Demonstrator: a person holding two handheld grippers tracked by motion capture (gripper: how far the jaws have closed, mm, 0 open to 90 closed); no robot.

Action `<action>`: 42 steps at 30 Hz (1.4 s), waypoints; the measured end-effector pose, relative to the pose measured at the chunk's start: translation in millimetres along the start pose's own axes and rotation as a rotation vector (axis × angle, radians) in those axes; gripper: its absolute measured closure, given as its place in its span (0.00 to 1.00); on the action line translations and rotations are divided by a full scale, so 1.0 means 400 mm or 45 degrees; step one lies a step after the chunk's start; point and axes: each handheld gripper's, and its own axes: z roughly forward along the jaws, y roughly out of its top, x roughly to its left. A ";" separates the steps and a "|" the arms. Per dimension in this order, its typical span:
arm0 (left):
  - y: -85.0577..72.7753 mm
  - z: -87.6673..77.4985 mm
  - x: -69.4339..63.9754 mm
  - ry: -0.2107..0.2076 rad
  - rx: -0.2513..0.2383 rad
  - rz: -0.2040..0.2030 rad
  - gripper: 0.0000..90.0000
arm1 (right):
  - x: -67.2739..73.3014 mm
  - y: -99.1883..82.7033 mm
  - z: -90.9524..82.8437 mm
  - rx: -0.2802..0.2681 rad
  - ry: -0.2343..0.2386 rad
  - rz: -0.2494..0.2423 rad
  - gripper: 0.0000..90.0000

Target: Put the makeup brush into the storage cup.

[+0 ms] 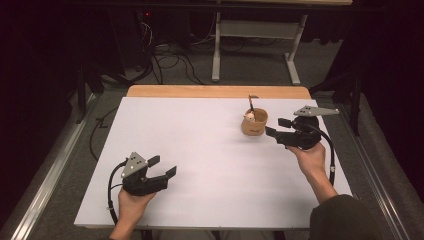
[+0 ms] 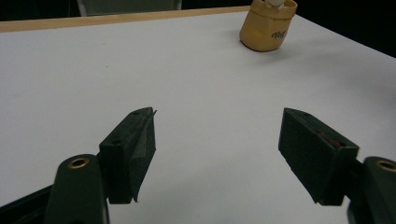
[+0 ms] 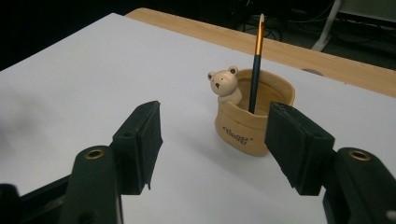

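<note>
The tan pen holder [image 1: 254, 123] with the little bear sits toward the far right of the white table [image 1: 200, 160], with 1 pen [image 3: 256, 70] standing upright in it. The right gripper [image 1: 276, 128] is just beside it, jaws apart and empty. The left gripper [image 1: 162, 166] is well away, near the front left, jaws apart too. Main risk imo: that holder looks light, so a jaw bumping its rim could tip it and spill the pen.
</note>
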 end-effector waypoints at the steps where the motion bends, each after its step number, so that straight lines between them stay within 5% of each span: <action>1: 0.000 0.000 0.000 0.000 0.000 0.000 0.31 | -0.001 -0.002 -0.002 -0.002 -0.001 0.003 0.43; 42: -0.001 0.000 -0.002 -0.001 0.000 -0.002 0.31 | 0.034 -0.080 -0.055 -0.036 0.052 0.041 0.43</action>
